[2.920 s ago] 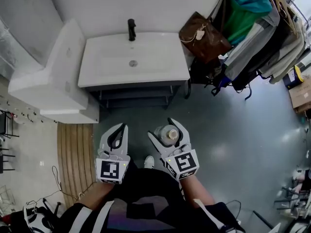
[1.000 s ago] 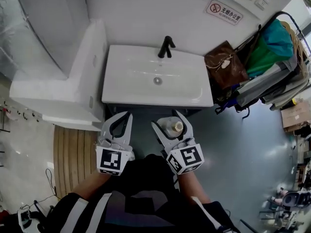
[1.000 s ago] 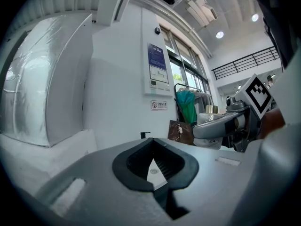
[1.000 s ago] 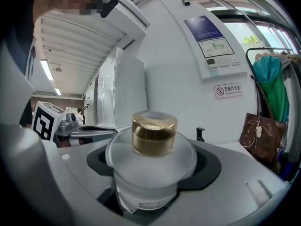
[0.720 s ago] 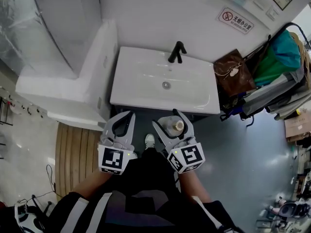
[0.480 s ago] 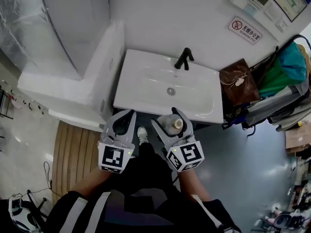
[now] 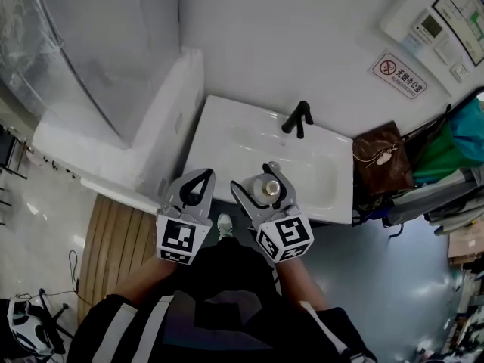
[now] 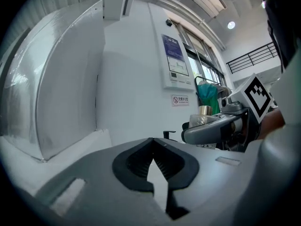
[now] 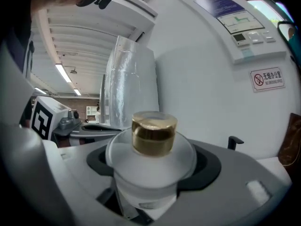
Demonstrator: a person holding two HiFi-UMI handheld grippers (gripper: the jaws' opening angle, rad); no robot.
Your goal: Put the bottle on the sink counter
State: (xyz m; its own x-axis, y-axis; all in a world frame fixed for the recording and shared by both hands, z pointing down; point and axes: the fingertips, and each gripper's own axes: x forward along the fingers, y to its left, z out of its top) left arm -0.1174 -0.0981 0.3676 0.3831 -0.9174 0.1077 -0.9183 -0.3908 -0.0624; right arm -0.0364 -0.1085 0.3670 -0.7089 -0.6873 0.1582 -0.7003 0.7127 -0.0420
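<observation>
A frosted bottle point(image 7: 265, 190) with a gold cap point(image 9: 154, 133) stands upright between the jaws of my right gripper point(image 7: 257, 180), which is shut on its body point(image 9: 150, 171). In the head view it hangs over the front part of the white sink counter point(image 7: 321, 180). A black faucet point(image 7: 297, 118) stands at the back of the basin and also shows in the right gripper view as a faucet point(image 9: 233, 141). My left gripper point(image 7: 204, 175) is shut and empty, level with the right one, over the counter's front left corner. From the left gripper view the bottle point(image 8: 203, 113) sits to the right.
A white tub-like ledge point(image 7: 151, 138) adjoins the sink on the left. A brown bag point(image 7: 382, 165) and hanging clothes point(image 7: 461, 157) crowd the right. A wooden mat point(image 7: 113, 233) lies on the floor at the left. A no-smoking sign point(image 7: 398, 74) is on the wall.
The sink has come closer under both grippers, which were short of its front edge and now hang over it. The bottle stays in the right gripper; the left stays shut.
</observation>
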